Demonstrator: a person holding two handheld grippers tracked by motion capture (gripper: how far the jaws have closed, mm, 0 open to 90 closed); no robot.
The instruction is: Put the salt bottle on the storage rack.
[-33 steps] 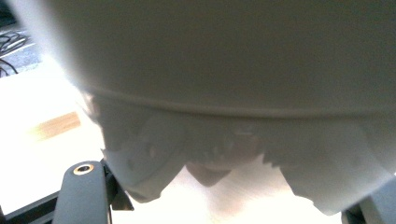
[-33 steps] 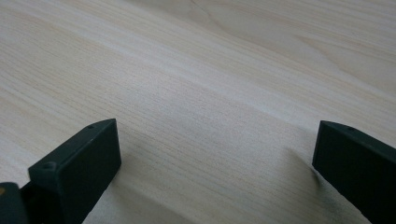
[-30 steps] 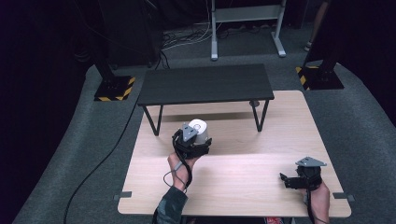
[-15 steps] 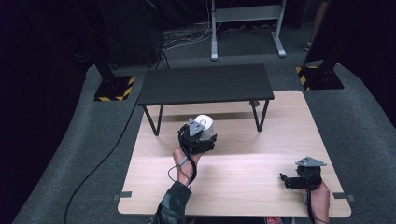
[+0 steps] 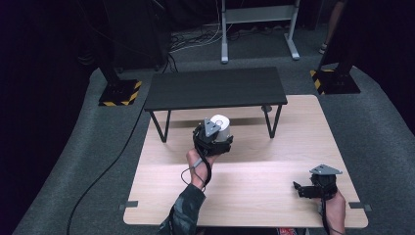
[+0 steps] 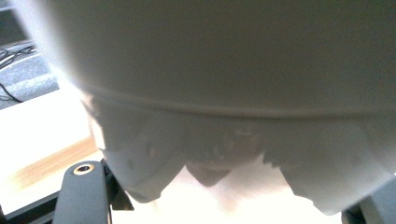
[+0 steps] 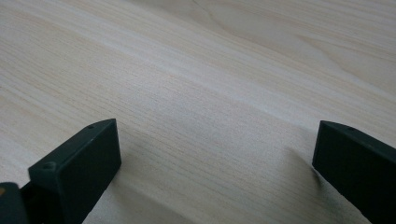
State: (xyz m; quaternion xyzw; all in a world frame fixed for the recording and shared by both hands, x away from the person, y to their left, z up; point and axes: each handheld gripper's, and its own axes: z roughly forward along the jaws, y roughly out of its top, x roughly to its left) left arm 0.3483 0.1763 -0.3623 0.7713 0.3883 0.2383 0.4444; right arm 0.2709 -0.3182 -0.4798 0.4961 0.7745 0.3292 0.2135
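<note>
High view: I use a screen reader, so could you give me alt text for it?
A person's left gripper holds a white roll above a light wooden table, just in front of a small black bench standing on it. The right gripper rests open near the table's front right corner.

A roll (image 5: 220,128) sits in the left gripper (image 5: 214,138), before the bench (image 5: 215,88). The right gripper (image 5: 315,188) lies well apart, to its right on the table (image 5: 254,181).

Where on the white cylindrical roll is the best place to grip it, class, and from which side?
Grip the white cylindrical roll across its curved side wall, coming in level from the person's side, as the left gripper does. It stands upright, core hole on top, so opposite sides give the jaws even contact.
</note>
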